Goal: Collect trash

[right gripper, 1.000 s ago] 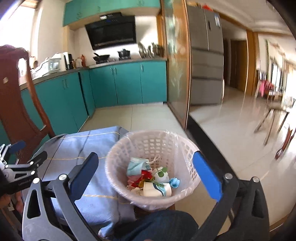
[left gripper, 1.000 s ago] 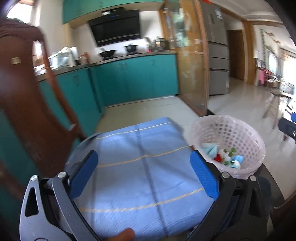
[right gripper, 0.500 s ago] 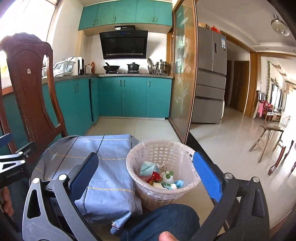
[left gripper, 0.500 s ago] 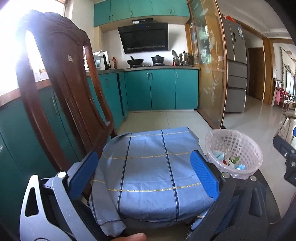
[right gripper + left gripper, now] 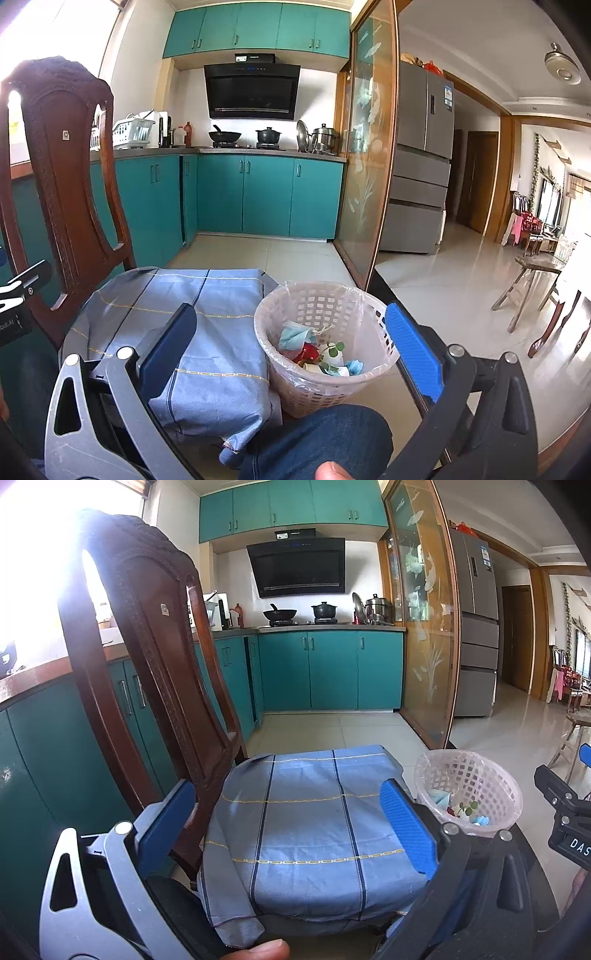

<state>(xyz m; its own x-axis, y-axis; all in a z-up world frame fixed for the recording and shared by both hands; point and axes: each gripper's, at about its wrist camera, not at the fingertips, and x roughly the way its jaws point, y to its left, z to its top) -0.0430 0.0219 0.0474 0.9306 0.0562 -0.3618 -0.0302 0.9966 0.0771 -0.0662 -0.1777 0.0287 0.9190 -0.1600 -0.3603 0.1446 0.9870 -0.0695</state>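
1. Located the trash (image 5: 317,354) in the bottom of the lined white basket (image 5: 306,387): crumpled blue pieces, 1 red piece, 1 white piece and a green sprig. Placed the basket just beside the blue checked cloth (image 5: 306,812) and close to the person's knee (image 5: 321,435).

2. Inspected the cloth over the seat of the wooden chair (image 5: 147,646) in both views. Found no loose trash on it.

3. Inspected the left gripper (image 5: 286,788). Found its fingers wide apart with nothing between them, poised above the near part of the cloth.

4. Inspected the right gripper (image 5: 290,312). Found its fingers wide apart and empty, framing the basket from above.

5. Scanned the visible floor tiles (image 5: 295,258) toward the kitchen cabinets. Found no litter there.

6. Judged the collecting done or nearly done: all visible trash already in the basket, none in either grip, none left on the cloth.

7. Could not rule out trash outside both views, behind the chair or under the cloth folds. Judged any remaining work limited to a final check, or to dealing with the basket liner.
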